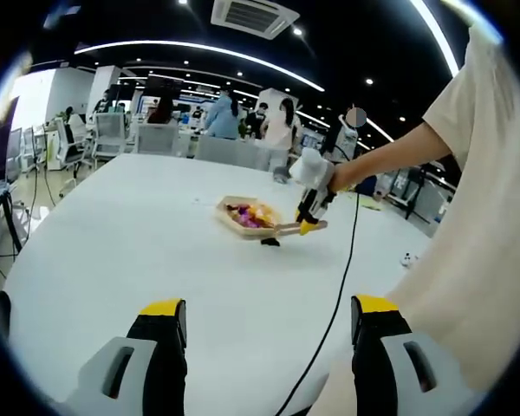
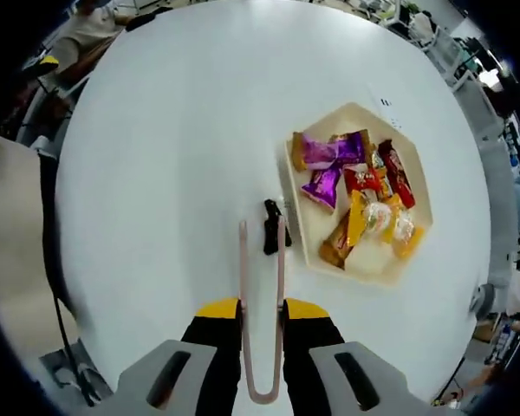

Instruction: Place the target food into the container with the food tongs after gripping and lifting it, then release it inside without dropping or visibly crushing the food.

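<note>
Right gripper view looks down on a round white table (image 2: 156,130). At the left edge a black cable (image 2: 54,260) runs along the table's rim. At the bottom, the right gripper (image 2: 262,325) has its yellow-tipped jaws pressed in against a pair of pink food tongs (image 2: 261,303), whose two arms reach forward side by side with a narrow gap between them. The tong tips sit at a small black-wrapped candy (image 2: 272,227) lying on the table; the right tip touches or overlaps it, and I cannot tell whether the candy is actually pinched. Just right of the candy lies a beige hexagonal tray (image 2: 413,165), holding wrapped sweets: purple ones at the left, red and dark red in the middle, orange, yellow and clear ones toward the near end. No writing on the wrappers can be read; a few small dark marks on the table beyond the tray are too small to read.

In the left gripper view, the left gripper (image 1: 269,334) hangs over bare tabletop with its jaws spread wide and nothing between them. Farther off is the tray, and just right of it a person's hand holds the right gripper. Office chairs and people stand behind.
</note>
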Demonstrator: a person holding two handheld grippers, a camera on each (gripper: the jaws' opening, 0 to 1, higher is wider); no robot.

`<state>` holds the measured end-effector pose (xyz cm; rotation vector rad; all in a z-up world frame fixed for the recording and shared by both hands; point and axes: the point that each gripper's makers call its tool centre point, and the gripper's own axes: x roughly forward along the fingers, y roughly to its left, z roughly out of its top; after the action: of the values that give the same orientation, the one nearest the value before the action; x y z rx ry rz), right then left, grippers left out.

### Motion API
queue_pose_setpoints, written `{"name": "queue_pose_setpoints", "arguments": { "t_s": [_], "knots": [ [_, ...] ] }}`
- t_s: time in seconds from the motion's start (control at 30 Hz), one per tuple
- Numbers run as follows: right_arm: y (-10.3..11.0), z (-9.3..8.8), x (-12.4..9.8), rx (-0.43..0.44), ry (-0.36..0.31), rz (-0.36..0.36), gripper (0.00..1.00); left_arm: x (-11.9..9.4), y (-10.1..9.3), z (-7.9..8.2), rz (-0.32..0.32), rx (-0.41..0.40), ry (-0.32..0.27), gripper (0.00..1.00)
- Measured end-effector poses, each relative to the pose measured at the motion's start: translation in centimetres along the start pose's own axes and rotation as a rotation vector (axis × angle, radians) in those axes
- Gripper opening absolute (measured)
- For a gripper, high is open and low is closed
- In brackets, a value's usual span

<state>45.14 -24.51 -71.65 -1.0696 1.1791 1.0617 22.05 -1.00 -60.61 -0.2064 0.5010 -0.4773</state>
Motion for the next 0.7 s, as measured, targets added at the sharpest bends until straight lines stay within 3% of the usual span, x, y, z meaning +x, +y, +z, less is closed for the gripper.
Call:
{"name": "queue_pose_setpoints", "arguments": {
  "t_s": [0.7],
  "knots": [
    [-0.5,-0.5,1.3,-0.077,0.095,-0.024,0.16,-0.2,0.5,-1.0,0.026,-0.032,0.021,0.77]
  ]
}}
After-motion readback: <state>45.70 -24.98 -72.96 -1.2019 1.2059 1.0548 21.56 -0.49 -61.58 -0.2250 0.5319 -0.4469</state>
